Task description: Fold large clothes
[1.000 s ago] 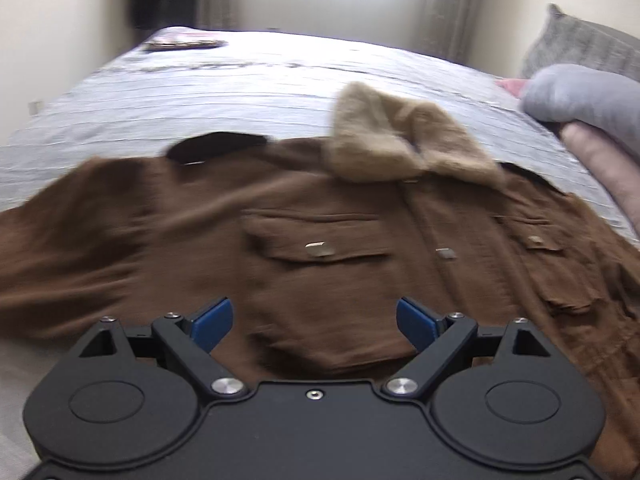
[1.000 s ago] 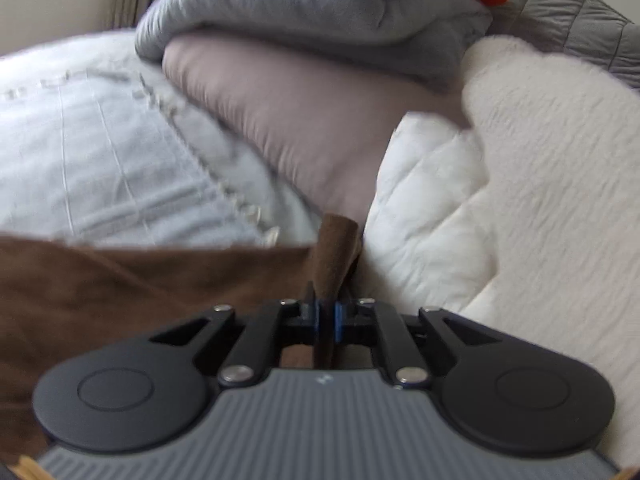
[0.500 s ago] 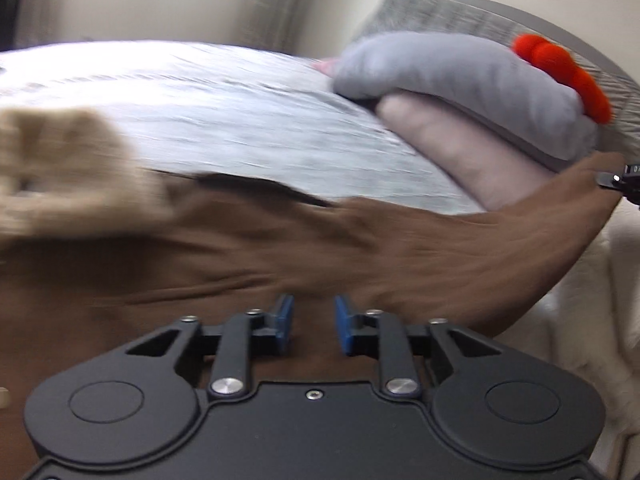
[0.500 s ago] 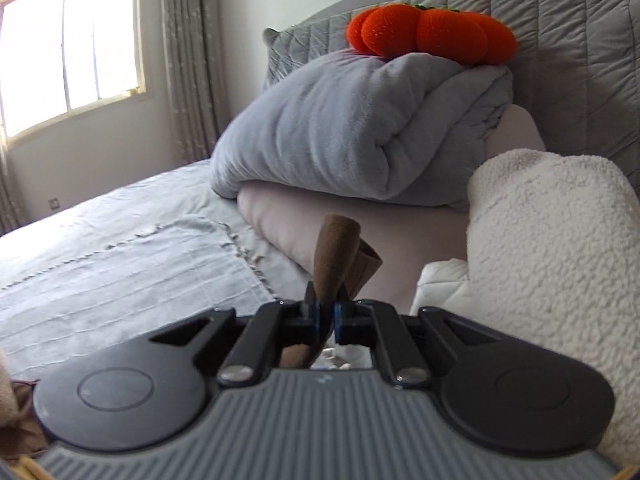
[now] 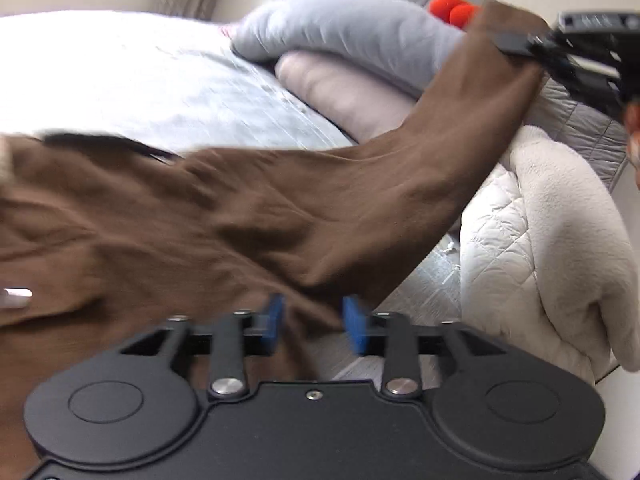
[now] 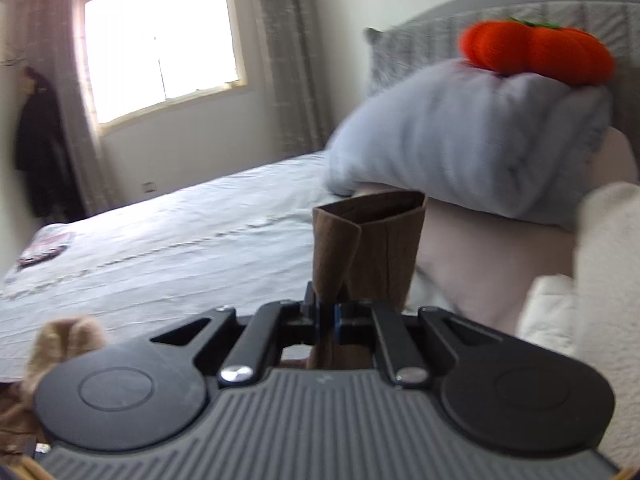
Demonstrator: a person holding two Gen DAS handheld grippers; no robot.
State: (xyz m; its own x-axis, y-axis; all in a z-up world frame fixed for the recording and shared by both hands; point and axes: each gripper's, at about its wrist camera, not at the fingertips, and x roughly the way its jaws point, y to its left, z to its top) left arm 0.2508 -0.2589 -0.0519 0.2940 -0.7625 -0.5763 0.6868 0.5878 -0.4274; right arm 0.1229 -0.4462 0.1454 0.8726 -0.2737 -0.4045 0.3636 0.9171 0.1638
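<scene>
— Brown jacket (image 5: 200,216) sprawled on bed (image 5: 120,80), sleeve cuff (image 6: 368,248) lifted toward grey pillow (image 6: 460,140), pinched tight by right gripper (image 6: 327,316).
— Looked soft, heavy. Left gripper (image 5: 314,320) opening astride underarm cloth, gripping nothing.

One brown jacket (image 5: 248,216), one orange pumpkin cushion (image 6: 536,50), one grey blanket (image 6: 472,140), two grippers (image 5: 313,322)

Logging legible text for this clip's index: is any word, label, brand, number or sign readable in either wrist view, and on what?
None readable.
Small pale mark on the right tool's ribbed grey housing: too small to read.
Patterned flat item on the far corner of the grey bedspread: blurred, no lettering made out.
Brown fabric jacket: no label or print visible.
</scene>
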